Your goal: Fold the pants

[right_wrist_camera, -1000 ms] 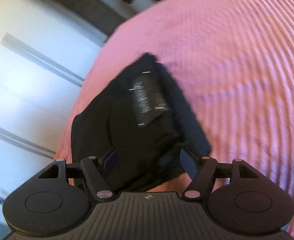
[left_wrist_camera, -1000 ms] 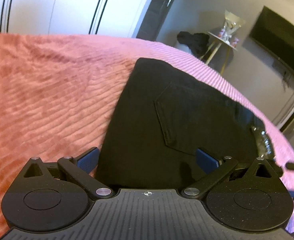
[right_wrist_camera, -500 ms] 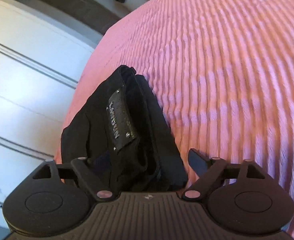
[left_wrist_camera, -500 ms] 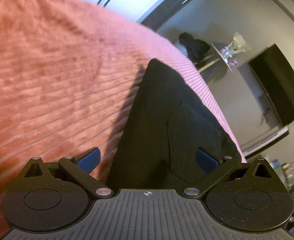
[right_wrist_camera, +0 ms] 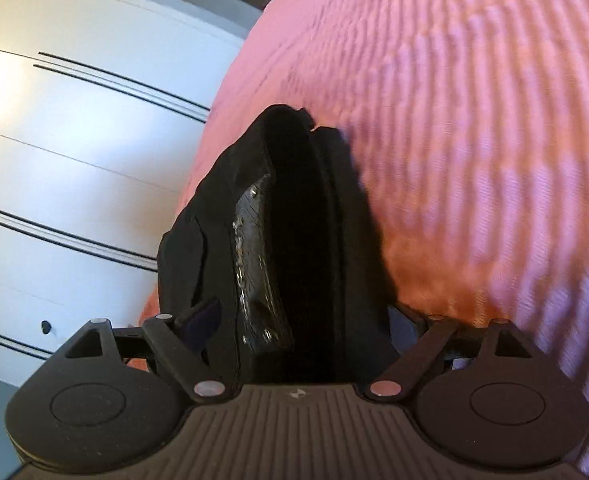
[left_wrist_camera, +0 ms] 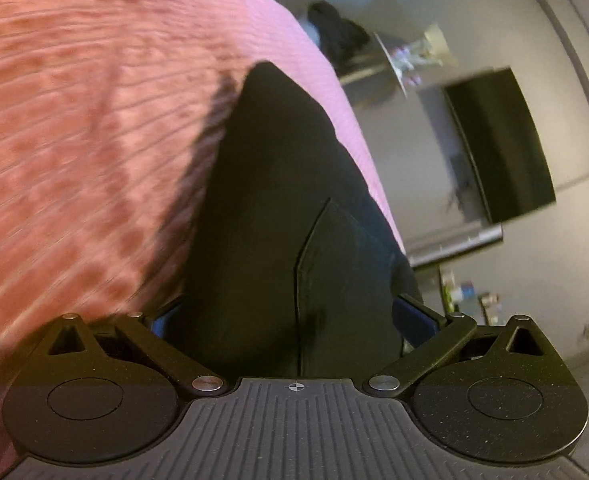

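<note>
Right wrist view first: my right hand-held gripper (right_wrist_camera: 302, 320) has its jaws spread wide around the folded pants (right_wrist_camera: 294, 216), and I see no pinch in the cloth, so I read it as let go, not gripping. A second ago those jaws stood narrower and closer round the bundle; they have widened since, and the last stretch of that widening was slight. The waistband patch (right_wrist_camera: 256, 268) now lies almost straight ahead between the fingers, where earlier it sat tilted off to one side.

Left wrist view: my left hand-held gripper (left_wrist_camera: 292, 320) is likewise spread, its blue pads (left_wrist_camera: 412, 318) standing at either flank of the pants (left_wrist_camera: 286, 200) without squeezing them. The back pocket (left_wrist_camera: 342, 280) faces up. This view has swung round over the last second, so the bundle that showed as a broad flat panel now runs away from me as a narrow wedge.

Outward from there, the pants rest on the pink ribbed bedspread (left_wrist_camera: 94, 128), a compact dark stack near its edge. Beyond are the white wardrobe doors (right_wrist_camera: 74, 152) on one side, and a dark screen (left_wrist_camera: 498, 144) and small side table (left_wrist_camera: 398, 60) on the other.

My judgement: with both grips released and the stack lying neat, the folding looks essentially done. What is left is to back both tools off cleanly, without snagging a layer.
</note>
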A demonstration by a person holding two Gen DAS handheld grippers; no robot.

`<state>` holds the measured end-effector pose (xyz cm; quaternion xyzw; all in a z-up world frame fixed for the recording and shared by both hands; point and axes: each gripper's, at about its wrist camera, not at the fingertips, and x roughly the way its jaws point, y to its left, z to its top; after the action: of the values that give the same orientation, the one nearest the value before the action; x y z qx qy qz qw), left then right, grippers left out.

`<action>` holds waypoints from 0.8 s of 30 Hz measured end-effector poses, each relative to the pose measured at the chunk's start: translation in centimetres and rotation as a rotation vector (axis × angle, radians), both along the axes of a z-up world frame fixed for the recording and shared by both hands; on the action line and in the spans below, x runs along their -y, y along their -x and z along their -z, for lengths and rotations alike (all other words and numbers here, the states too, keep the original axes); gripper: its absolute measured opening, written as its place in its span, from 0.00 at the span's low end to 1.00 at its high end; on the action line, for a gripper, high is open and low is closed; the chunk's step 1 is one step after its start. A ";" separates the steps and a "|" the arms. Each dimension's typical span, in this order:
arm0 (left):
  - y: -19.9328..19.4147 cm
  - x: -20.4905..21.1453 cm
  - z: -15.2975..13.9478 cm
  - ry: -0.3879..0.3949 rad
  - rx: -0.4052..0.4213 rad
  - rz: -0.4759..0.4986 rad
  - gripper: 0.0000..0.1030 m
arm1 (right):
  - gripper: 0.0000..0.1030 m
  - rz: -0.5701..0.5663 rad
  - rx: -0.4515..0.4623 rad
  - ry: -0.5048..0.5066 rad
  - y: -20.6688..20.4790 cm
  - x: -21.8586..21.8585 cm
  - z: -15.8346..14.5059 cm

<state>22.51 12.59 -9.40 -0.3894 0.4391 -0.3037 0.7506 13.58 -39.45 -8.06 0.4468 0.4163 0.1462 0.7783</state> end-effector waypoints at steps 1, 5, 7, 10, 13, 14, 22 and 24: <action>-0.5 0.4 0.1 -0.004 0.002 0.010 1.00 | 0.84 -0.014 0.001 0.000 -0.6 -0.3 0.0; -2.1 1.3 0.4 0.025 -0.004 0.012 1.00 | 0.84 -0.038 -0.003 0.011 -2.4 -1.2 0.2; -2.7 1.4 0.7 0.054 -0.011 0.004 1.00 | 0.84 -0.042 -0.008 0.031 -3.2 -2.1 0.0; -3.1 1.3 0.8 0.089 -0.017 -0.015 1.00 | 0.84 -0.056 -0.028 0.132 -3.8 -3.9 -1.2; -2.9 1.6 0.4 0.078 0.007 -0.015 1.00 | 0.67 -0.066 -0.009 0.191 -3.6 -5.1 -2.8; -2.9 1.7 0.2 0.075 0.012 -0.018 1.00 | 0.65 -0.062 -0.001 0.193 -3.6 -5.4 -3.3; -1.9 1.0 -1.8 0.091 0.080 -0.054 1.00 | 0.50 -0.076 0.121 0.231 -4.9 -8.9 -7.8; -1.7 0.7 -2.8 0.086 0.118 -0.085 1.00 | 0.46 -0.094 0.159 0.220 -5.8 -9.8 -9.0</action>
<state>24.17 11.87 -6.61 -0.4211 0.3634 -0.3125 0.7701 19.36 -29.69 0.99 0.3257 0.3873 0.1709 0.8454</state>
